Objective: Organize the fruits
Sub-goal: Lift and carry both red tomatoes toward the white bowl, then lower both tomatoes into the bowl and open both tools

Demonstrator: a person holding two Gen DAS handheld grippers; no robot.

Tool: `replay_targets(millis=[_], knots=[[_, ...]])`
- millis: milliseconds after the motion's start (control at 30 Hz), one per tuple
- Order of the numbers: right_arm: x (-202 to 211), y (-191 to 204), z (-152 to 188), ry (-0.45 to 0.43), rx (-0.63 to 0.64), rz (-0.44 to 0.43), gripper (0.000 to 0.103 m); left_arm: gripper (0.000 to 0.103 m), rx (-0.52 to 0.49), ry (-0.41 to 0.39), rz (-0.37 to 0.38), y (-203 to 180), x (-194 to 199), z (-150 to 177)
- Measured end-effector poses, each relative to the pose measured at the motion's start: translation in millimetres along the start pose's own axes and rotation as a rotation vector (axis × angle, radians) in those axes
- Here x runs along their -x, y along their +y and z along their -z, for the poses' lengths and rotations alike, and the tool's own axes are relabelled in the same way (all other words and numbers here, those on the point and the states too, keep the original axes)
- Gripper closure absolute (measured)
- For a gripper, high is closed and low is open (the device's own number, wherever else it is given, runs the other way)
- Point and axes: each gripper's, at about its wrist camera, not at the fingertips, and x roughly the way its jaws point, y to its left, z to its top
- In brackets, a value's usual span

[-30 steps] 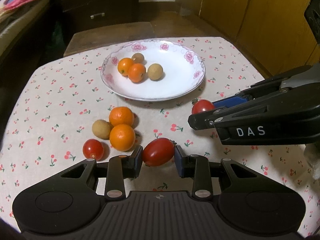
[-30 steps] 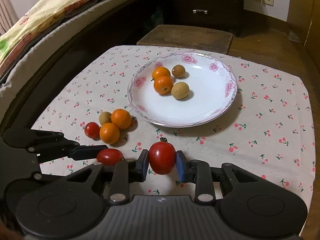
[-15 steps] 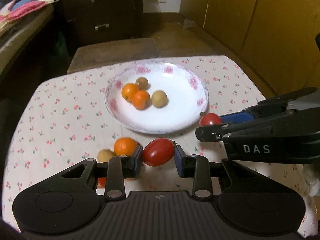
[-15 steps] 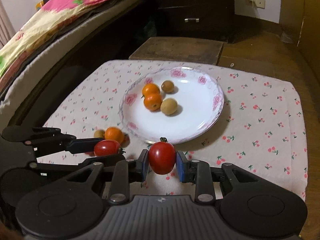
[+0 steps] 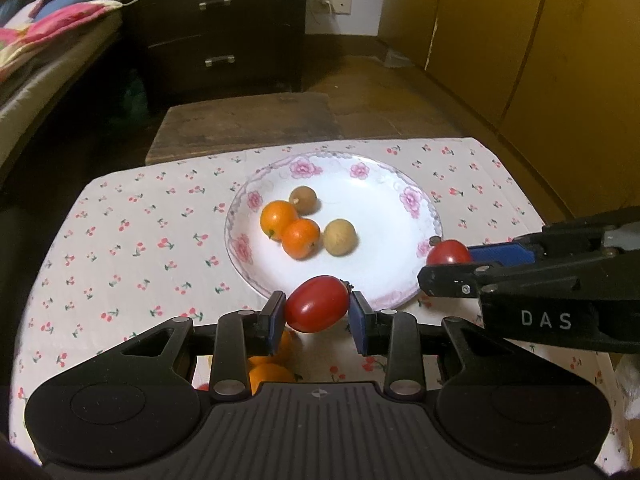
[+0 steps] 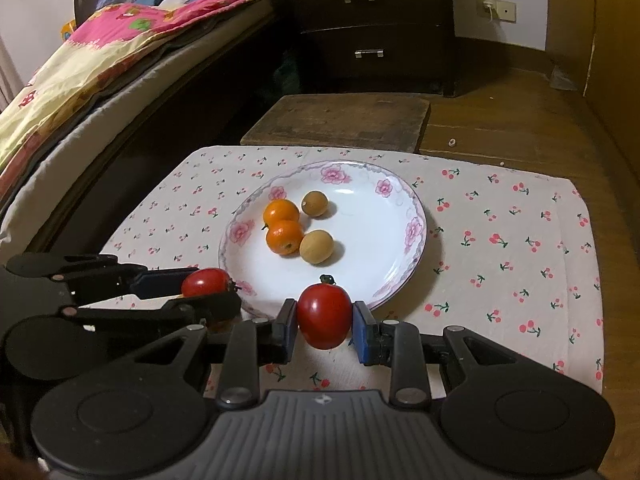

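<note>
Long tomato (image 5: 317,309): red, lying sideways, pinched between the blue pads of the left hand-held gripper (image 5: 317,317), up off the tabletop at the near edge of the plate.
Round tomato (image 6: 324,316): red, stem up, pinched by the right hand-held gripper (image 6: 324,326), also at the plate's near edge.
Plate (image 6: 384,240): white with pink flowers on the rim, in the middle of the tabletop.
Fruit on plate: two oranges (image 6: 284,237) touching each other, and two small brown fruits (image 6: 316,246) just beside them.
Fruit off plate: more oranges (image 5: 269,372) on the cloth, mostly hidden under the left hand-held gripper.
Tabletop (image 6: 512,248): covered with a white cloth with little cherries.
Far away: a wooden stool (image 6: 340,122), dark drawers (image 6: 372,28), and a bed (image 6: 80,80) on the left.
</note>
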Motion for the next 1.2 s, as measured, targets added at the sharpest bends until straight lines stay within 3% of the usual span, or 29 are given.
replay_targets(millis=[1200], knots=[[-27.2,-6.4,-14.6,0.009,-0.001,0.002,0.073,0.061,0.033,0.020,-0.029,6.7,-29.0,-17.6]])
